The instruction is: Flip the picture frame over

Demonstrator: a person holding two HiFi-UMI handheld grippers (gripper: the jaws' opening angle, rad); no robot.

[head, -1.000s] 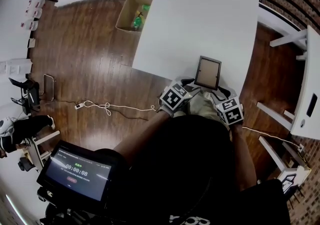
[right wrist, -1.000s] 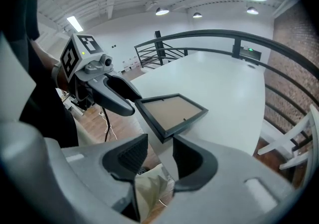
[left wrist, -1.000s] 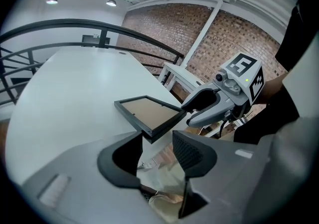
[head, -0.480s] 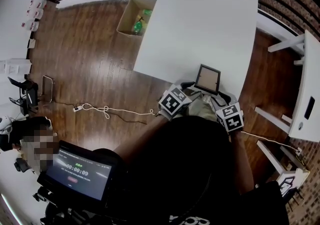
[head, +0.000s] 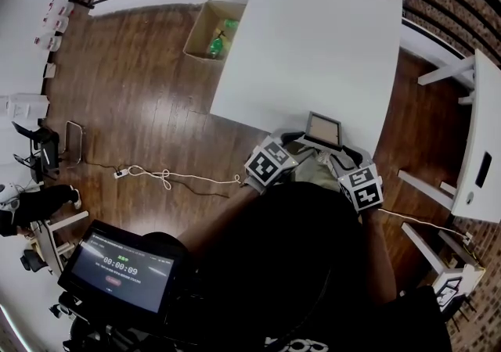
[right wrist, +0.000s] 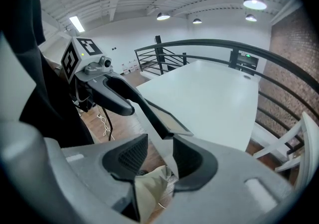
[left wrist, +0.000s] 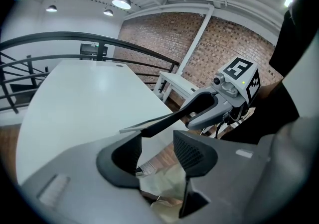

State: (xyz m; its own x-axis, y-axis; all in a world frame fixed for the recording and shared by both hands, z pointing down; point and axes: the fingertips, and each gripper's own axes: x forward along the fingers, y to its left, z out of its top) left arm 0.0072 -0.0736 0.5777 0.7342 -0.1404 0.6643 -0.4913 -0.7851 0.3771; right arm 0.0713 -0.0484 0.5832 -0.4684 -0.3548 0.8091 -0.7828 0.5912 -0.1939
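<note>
The picture frame (head: 325,130) is at the near edge of the white table (head: 313,37), tilted, with its near side raised. The left gripper (left wrist: 157,151) is opening its jaws and nothing is between the pads. The right gripper (right wrist: 159,158) is released too. Both tips are at the frame's near side.

right gripper (right wrist: 159,149): jaws apart | picture frame (right wrist: 172,121): tilted, by jaw tips | table (right wrist: 214,93): white
</note>
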